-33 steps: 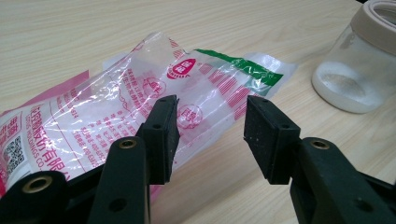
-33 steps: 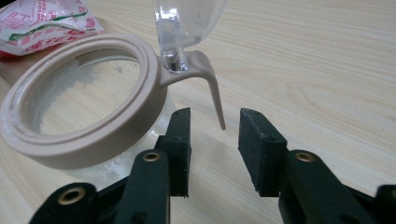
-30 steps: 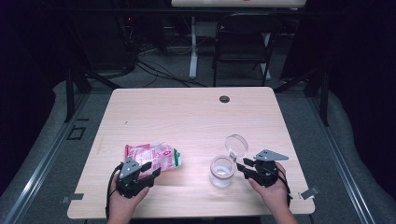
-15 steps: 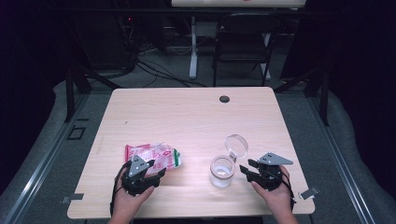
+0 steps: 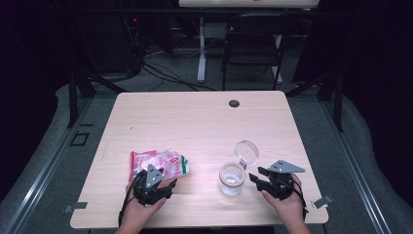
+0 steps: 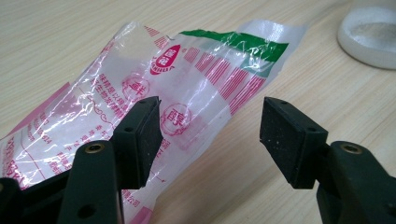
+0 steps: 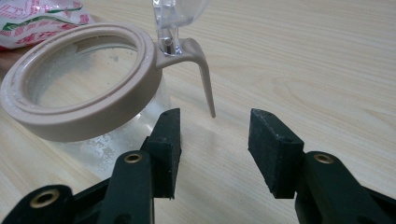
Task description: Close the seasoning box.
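The plastic bag (image 5: pixel 158 164), printed in pink with a green band at one end, is laid flat on the wooden table (image 5: pixel 195 122) directly ahead of the left gripper (image 5: pixel 165 186); in the left gripper view the bag (image 6: pixel 154 107) is seen partly under and beyond the one black pad (image 6: pixel 142 135), while the other pad is held over bare wood beside the bag's edge. The left jaws have just been opening and are spread apart, with nothing pinched between them. The glass jar (image 5: pixel 232 178) is stood just in front of the right gripper (image 5: pixel 255 176), its clear hinged lid (image 5: pixel 246 151) swung up and back. In the right gripper view the jar's beige rim (image 7: pixel 84 109) is seen just ahead and to one side of the pads, and its thin latch lever (image 7: pixel 205 84) is hung down above the gap. The right jaws have just been opening too and are spread wide, empty
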